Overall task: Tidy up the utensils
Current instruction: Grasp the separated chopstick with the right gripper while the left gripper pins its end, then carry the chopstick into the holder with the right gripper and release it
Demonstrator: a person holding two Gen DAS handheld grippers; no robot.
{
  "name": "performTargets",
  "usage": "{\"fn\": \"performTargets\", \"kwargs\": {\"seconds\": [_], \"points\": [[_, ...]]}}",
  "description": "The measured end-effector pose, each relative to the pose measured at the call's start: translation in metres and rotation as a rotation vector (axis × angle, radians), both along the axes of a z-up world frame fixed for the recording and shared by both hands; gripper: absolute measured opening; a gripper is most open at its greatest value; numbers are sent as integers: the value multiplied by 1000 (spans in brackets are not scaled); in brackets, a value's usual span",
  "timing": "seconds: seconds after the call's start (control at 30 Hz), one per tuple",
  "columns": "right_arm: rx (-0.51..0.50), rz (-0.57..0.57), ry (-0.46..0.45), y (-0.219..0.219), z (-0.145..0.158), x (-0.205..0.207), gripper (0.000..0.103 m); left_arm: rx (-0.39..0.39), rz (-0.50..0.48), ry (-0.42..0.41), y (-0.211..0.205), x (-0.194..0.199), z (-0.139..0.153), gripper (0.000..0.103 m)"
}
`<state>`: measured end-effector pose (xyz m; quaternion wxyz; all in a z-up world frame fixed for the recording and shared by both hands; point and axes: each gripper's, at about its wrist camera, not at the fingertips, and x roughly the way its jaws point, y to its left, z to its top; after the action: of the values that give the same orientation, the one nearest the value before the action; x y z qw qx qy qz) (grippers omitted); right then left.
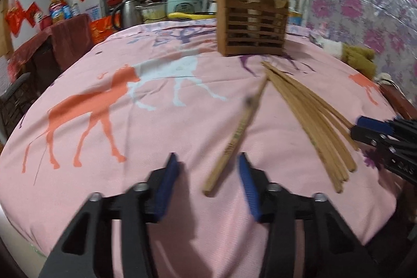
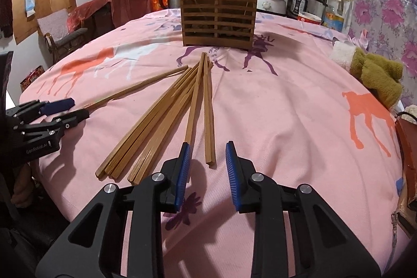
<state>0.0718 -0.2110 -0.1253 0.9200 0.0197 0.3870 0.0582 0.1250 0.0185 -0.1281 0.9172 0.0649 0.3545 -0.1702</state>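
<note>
Several wooden chopsticks (image 2: 166, 119) lie fanned on the pink cloth, also in the left wrist view (image 1: 310, 116). One chopstick (image 1: 235, 137) lies apart from the bundle; its near end is between my left gripper's (image 1: 207, 160) open jaws. It also shows in the right wrist view (image 2: 146, 87). My right gripper (image 2: 207, 150) is open; the near end of one chopstick (image 2: 208, 119) lies just ahead of its jaws. A slatted wooden holder (image 2: 217, 20) stands at the back with two chopsticks upright in it, also in the left wrist view (image 1: 252, 28).
A pink cloth with horse prints (image 1: 130, 108) covers the table. A green and white glove or sock (image 2: 372, 72) lies at the right edge. Kettle, rice cookers and bottles (image 2: 305, 1) stand behind the holder. A brown case (image 2: 406, 147) sits at the right.
</note>
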Motion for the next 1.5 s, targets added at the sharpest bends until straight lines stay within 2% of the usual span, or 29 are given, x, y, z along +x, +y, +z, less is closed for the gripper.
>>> {"fn": "performTargets", "kwargs": {"seconds": [0.1, 0.2, 0.23, 0.27, 0.3, 0.4, 0.7, 0.8, 1.07, 1.33, 1.5], "points": [[10, -6, 4, -2, 0, 0, 29, 3, -51, -1, -8, -7, 0, 26], [14, -5, 5, -2, 0, 0, 29, -3, -61, 4, -9, -7, 0, 24], [14, -4, 5, -2, 0, 0, 29, -10, -62, 9, -9, -7, 0, 21], [16, 0, 4, -2, 0, 0, 24, -13, -62, 12, -9, -7, 0, 14], [18, 5, 9, -2, -1, 0, 9, -10, -62, 11, -10, -8, 1, 14], [22, 9, 8, -1, -1, 0, 8, 21, -60, -7, -16, -10, 1, 13], [55, -33, -50, -12, 11, -9, 8, -9, -56, -25, -15, -15, 18, 13], [88, -61, -97, -19, 24, -15, 7, -11, -58, -47, -19, -20, 30, 8], [149, -105, -206, -35, 67, -21, 6, -56, -41, -68, -19, -20, 64, 7], [216, -114, -300, -49, 118, -12, 6, -102, -87, -125, -33, -8, 116, 6], [204, -112, -344, -50, 138, -6, 6, -148, -109, -134, -38, 5, 146, 6]]}}
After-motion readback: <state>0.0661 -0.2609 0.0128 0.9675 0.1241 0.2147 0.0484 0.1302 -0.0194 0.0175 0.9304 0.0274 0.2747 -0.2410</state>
